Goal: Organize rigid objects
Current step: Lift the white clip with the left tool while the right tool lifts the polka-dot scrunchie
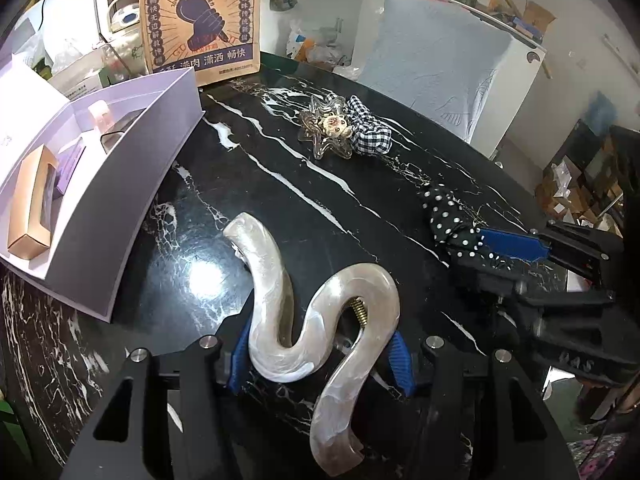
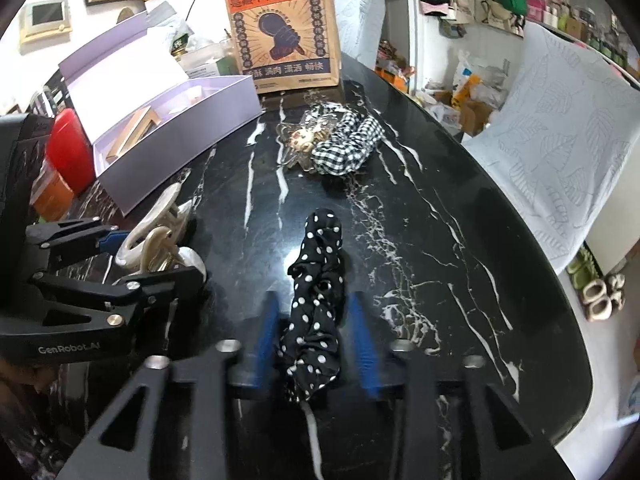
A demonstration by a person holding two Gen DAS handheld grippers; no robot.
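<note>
On black marble table (image 1: 360, 208), left gripper (image 1: 320, 356) clamped pearly S-shaped hair claw (image 1: 316, 320) across curves; glossy shell could twist out. Right gripper (image 2: 316, 336) open astride polka-dot scrunchie (image 2: 316, 300), pads seemingly clear; fabric might snag.

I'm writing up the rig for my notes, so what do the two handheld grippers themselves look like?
Both are matte black, angular frames with triangular cut-outs and round silver bolt heads. Each finger carries a ribbed blue pad. The left gripper shows white "GenRobot.AI" lettering on its side in the right wrist view; the right gripper has the same build. No cables or sleeves are clearly visible.
</note>
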